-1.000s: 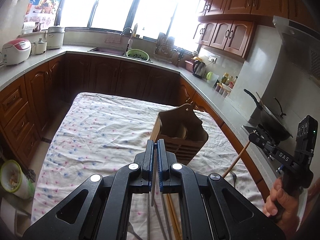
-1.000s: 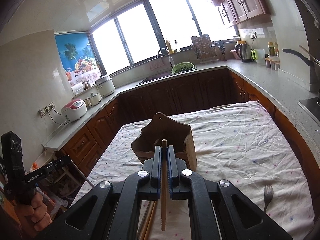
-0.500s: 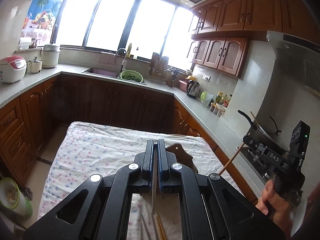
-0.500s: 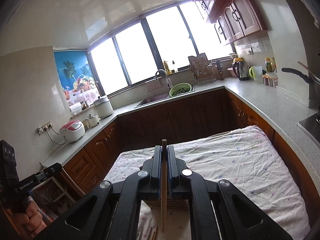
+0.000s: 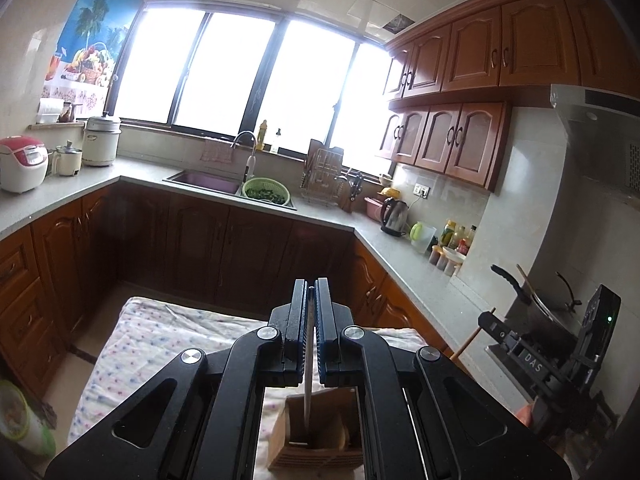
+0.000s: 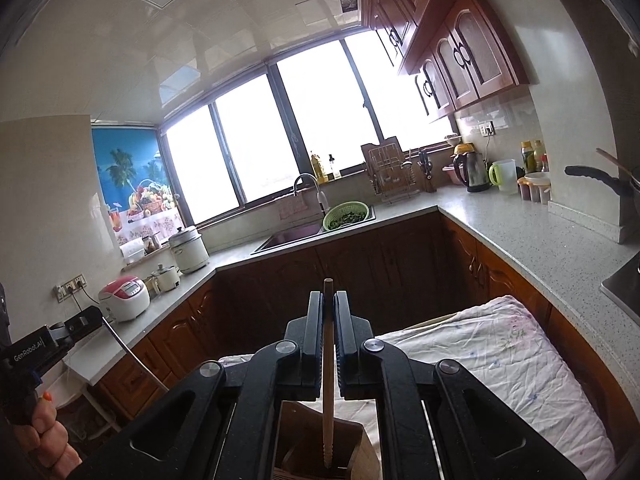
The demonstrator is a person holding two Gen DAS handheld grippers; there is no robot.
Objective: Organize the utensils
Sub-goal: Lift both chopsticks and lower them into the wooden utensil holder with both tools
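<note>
My left gripper (image 5: 308,285) is shut on a thin grey metal chopstick (image 5: 307,380), which hangs down over the wooden utensil holder (image 5: 316,440) below the jaws. My right gripper (image 6: 328,297) is shut on a wooden chopstick (image 6: 328,384); its ridged lower end hangs just above the holder's (image 6: 298,436) opening. In each wrist view the other gripper shows at the frame's edge: the right gripper (image 5: 486,320) with its wooden chopstick (image 5: 466,342), the left gripper (image 6: 94,318) with its metal chopstick (image 6: 132,356). The holder stands on a table with a floral cloth (image 5: 160,344).
Wooden cabinets and grey counters (image 5: 224,196) wrap around the table. A sink with a green colander (image 5: 266,192), a rice cooker (image 5: 20,164), a kettle (image 5: 394,216) and a wok (image 5: 536,304) on the stove stand on them. A bin (image 5: 20,428) sits on the floor at left.
Both grippers have risen and tipped upward, each still with its chopstick. The holder has dropped from ahead of the jaws to beneath them, and much of the table has left view.
</note>
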